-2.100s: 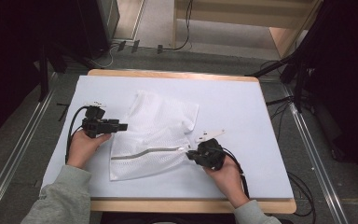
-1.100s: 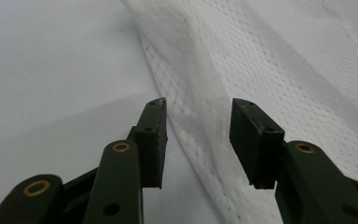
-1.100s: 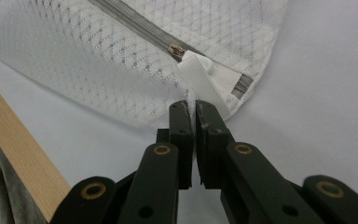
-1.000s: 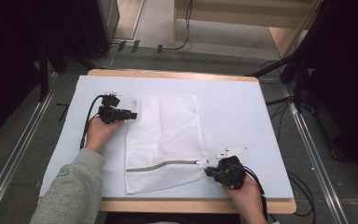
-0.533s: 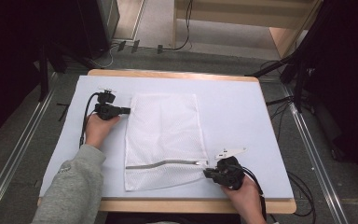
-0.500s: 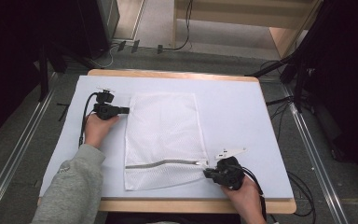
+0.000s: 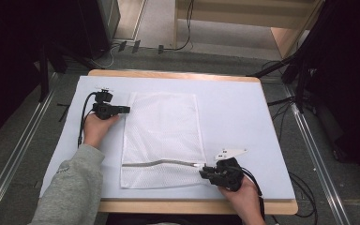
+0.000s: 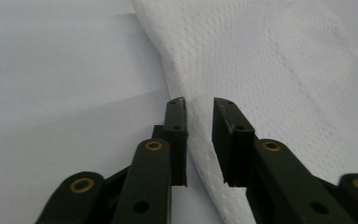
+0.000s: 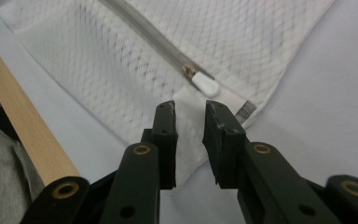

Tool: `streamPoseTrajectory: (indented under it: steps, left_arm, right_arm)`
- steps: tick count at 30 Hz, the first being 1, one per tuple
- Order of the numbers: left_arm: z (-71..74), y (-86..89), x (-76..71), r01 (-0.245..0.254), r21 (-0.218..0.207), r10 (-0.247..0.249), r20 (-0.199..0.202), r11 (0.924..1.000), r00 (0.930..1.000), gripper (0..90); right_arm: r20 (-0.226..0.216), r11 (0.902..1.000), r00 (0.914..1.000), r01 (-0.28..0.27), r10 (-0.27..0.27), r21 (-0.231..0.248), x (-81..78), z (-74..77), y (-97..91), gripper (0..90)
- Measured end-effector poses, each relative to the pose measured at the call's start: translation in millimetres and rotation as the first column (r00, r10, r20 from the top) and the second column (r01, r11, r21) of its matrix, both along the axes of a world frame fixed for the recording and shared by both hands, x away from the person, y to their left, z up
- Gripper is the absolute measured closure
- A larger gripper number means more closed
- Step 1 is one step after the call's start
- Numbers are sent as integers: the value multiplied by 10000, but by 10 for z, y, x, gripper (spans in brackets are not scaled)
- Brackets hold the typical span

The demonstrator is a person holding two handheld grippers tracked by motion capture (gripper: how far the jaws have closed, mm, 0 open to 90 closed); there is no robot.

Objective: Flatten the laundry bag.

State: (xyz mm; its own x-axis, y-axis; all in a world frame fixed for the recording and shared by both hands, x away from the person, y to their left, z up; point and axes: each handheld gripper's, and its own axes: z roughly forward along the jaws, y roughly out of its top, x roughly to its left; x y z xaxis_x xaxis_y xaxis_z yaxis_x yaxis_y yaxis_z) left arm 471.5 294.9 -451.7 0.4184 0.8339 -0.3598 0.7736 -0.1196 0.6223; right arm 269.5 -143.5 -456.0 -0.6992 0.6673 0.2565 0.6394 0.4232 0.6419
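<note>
Mesh bag (image 7: 161,138) lies flat mid-table, and we see our left gripper (image 8: 199,105) at its far left edge and our right gripper (image 9: 189,108) at its zipper corner. Both pairs of jaws have just been opening, fabric between them but unpinched.

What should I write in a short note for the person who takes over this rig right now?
Left gripper: open, jaws have just been opening, fingers astride the far left edge of the mesh bag, no grip.
Right gripper: open, also just opening, astride the near right corner beside the zipper pull.
The bag lies flat and spread on the white table cover, zipper closed along the near end.
Done: bag spread out and let go. Left: probably draw both grippers back.
</note>
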Motion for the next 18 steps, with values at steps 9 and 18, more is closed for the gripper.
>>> streamPoseTrajectory:
  steps: [9, 18]
  left_arm:
    - [124, -14, -127, 389, 253, -388, -34, 9989, 9992, 568]
    - [257, -29, -344, 749, 408, -758, 210, 9964, 9969, 497]
  right_arm:
    - [738, 9988, 9969, 259, -289, 421, 112, 67, -81, 645]
    - [718, 9982, 9966, 374, -407, 466, 212, 83, -98, 626]
